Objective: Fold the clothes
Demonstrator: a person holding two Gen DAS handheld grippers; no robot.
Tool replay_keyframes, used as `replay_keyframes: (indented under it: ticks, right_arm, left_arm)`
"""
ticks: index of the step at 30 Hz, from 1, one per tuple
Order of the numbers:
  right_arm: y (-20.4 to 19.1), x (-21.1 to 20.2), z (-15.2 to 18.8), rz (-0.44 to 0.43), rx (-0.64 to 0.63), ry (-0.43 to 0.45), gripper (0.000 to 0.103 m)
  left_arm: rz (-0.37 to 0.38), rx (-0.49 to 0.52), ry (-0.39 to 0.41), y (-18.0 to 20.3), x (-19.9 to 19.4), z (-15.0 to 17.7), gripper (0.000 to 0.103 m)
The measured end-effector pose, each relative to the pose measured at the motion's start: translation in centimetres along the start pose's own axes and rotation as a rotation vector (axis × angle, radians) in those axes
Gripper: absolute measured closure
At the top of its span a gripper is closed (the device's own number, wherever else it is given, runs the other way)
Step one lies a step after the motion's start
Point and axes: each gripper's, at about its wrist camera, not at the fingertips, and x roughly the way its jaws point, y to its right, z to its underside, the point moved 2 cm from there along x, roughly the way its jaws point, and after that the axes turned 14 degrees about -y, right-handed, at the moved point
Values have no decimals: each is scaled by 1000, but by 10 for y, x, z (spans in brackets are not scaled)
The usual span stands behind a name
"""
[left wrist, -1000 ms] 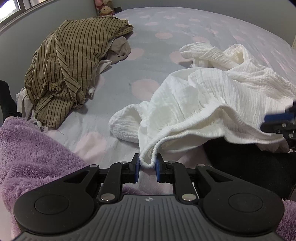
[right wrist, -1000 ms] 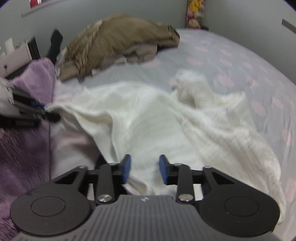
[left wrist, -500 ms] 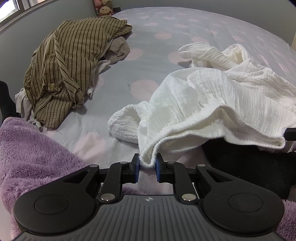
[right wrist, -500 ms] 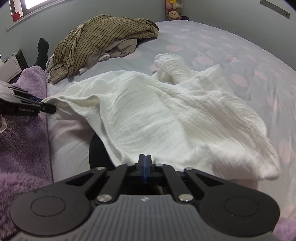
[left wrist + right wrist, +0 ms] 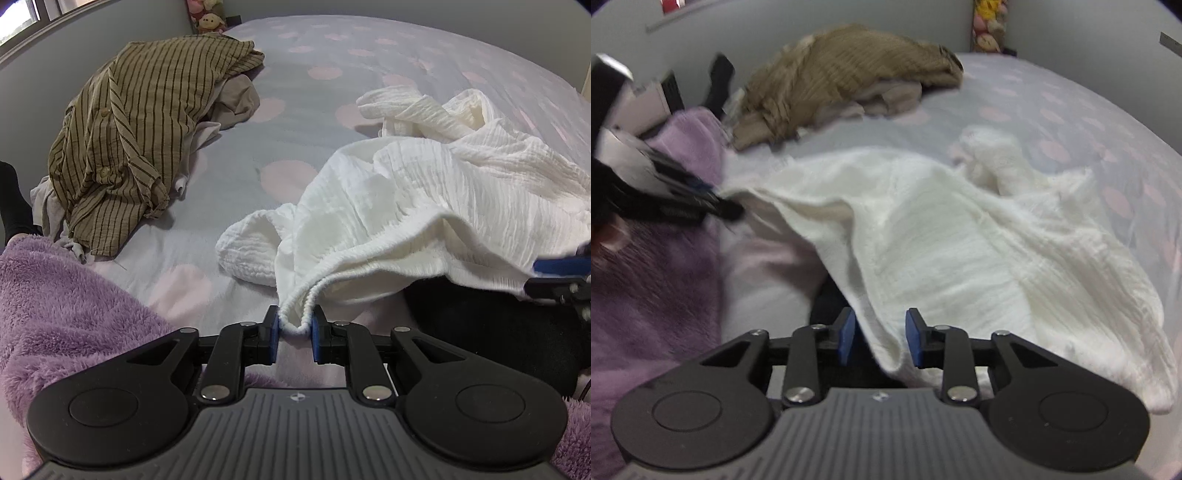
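Close to us, our left hand-held gripper (image 5: pixel 294 328) pinches the thick hem of the white top (image 5: pixel 424 206). Our right hand-held gripper (image 5: pixel 880 338) is opening, with loose cloth between its pads. The top is soft, light and floppy, spread on the bed (image 5: pixel 332 48), so we grab hems.

Bed sheet (image 5: pixel 236 173): grey with pink polka dots. Fuzzy purple blanket (image 5: pixel 55 306) on the near left edge. Plush toys (image 5: pixel 210 22) in the far corner. Window (image 5: pixel 22 18) top left.
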Motion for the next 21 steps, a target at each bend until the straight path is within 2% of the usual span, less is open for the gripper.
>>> replay_keyframes:
  ticks: [9, 12, 16, 21]
  right_arm:
    - [37, -21, 25, -35, 153, -20, 98]
    - [43, -16, 32, -40, 191, -41, 98]
    - [37, -10, 33, -48, 152, -63, 97]
    - [33, -19, 30, -20, 118, -37, 88]
  left_arm:
    - [-9, 65, -39, 11, 7, 2, 91]
    - [-18, 78, -53, 13, 12, 4, 91]
    - [-30, 76, -63, 9, 12, 5, 91]
    - [-29, 74, -59, 9, 10, 4, 91]
